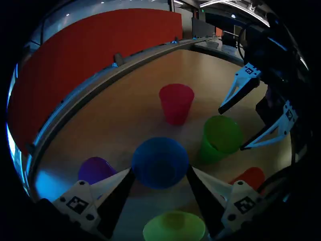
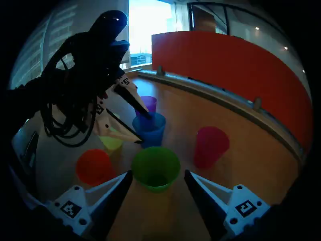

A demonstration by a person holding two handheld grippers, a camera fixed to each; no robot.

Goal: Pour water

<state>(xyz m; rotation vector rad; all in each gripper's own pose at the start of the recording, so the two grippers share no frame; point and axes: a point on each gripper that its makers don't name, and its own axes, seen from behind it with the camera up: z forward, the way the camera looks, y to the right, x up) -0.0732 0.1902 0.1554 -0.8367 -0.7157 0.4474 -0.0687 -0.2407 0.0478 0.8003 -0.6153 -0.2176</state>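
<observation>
A blue cup (image 1: 160, 162) stands upright on the wooden table (image 1: 120, 120), deep between my left gripper's (image 1: 159, 170) fingers, whose tips lie against or very near its sides. The jaws look spread wide. In the right gripper view the same gripper (image 2: 145, 128) straddles the blue cup (image 2: 149, 128). A green cup (image 2: 155, 168) stands just ahead of my right gripper (image 2: 157, 172), which is open with its fingertips level with the rim. In the left gripper view that gripper (image 1: 232, 129) flanks the green cup (image 1: 220, 136). I cannot tell whether either cup holds water.
A pink cup (image 1: 176, 102) stands farther out. A purple cup (image 1: 95, 170), a yellow-green cup (image 1: 174, 227) and an orange cup (image 1: 252, 176) crowd close by. A red partition (image 1: 100, 48) and a metal rail edge the table. Dark cables (image 2: 68, 116) hang from the left gripper's body.
</observation>
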